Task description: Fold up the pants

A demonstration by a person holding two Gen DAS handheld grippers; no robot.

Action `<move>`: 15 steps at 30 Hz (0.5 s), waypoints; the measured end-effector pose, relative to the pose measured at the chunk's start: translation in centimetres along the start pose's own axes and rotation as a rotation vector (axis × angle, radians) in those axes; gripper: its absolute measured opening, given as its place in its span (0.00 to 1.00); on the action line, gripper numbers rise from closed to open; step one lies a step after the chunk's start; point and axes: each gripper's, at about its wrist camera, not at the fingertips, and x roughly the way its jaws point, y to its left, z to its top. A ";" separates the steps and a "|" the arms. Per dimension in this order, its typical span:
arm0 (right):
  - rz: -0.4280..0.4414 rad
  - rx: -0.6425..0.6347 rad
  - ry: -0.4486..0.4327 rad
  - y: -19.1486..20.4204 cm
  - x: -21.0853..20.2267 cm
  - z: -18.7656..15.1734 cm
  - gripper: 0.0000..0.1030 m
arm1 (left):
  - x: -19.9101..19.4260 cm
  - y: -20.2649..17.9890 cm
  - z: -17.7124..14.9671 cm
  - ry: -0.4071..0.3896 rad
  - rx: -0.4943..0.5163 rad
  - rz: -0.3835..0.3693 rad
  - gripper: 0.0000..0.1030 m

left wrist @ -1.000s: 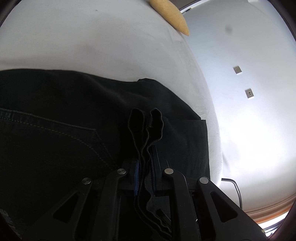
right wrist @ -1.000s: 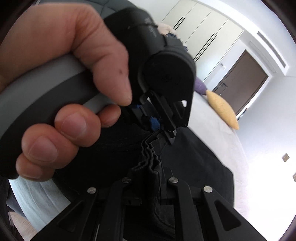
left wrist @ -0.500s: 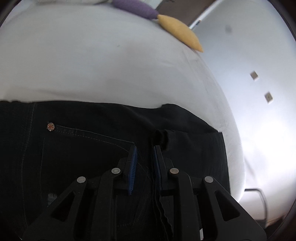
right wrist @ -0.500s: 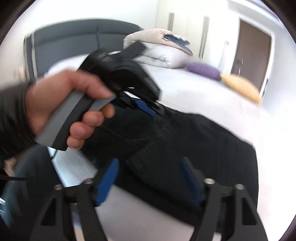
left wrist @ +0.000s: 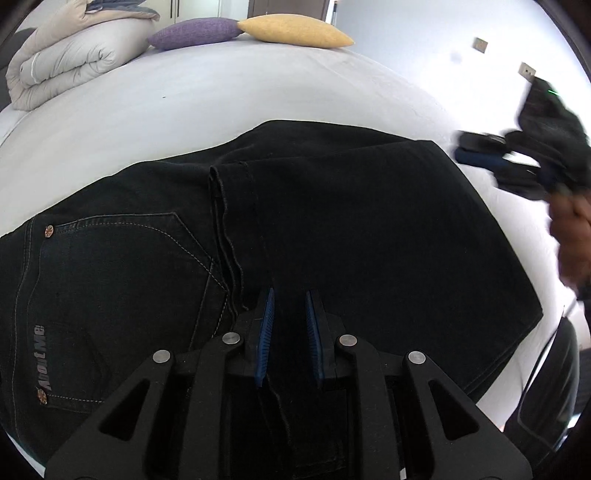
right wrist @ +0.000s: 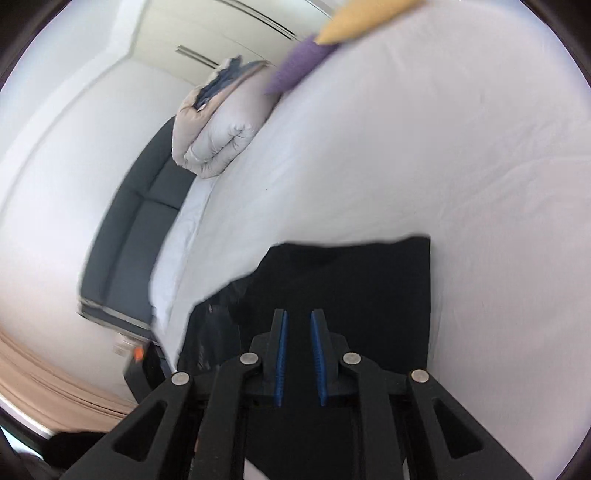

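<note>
Black jeans [left wrist: 332, 229] lie folded flat on a white bed [left wrist: 221, 92], with the leg hems laid over the seat next to a back pocket [left wrist: 110, 258]. My left gripper [left wrist: 289, 295] is open and empty just above the jeans. My right gripper [right wrist: 297, 317] is open and empty, hovering over the jeans' edge [right wrist: 351, 280]. In the left wrist view the right gripper [left wrist: 480, 151] shows at the far right, held in a hand, apart from the jeans.
A folded beige duvet [left wrist: 62, 62], a purple cushion [left wrist: 195, 31] and a yellow cushion [left wrist: 295, 31] lie at the far side of the bed. A dark headboard [right wrist: 136, 236] stands at the left of the right wrist view.
Both grippers let go of the bunched hems and opened. The hems now lie flat on the jeans. Both grippers pulled back, the right one swinging off to the right.
</note>
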 end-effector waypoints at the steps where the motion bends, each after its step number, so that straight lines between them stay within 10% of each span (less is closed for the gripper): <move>1: -0.020 0.027 0.001 -1.6 1.2 0.8 0.16 | 0.0 -0.1 -0.1 0.000 0.003 0.002 0.16; 3: -0.056 0.099 0.042 -4.6 2.8 1.5 0.00 | 0.1 -0.8 -0.1 0.001 -0.007 0.004 0.16; 15: 0.015 0.090 0.144 -4.3 1.5 -9.4 0.00 | 1.8 -1.8 -0.9 -0.019 0.008 0.038 0.16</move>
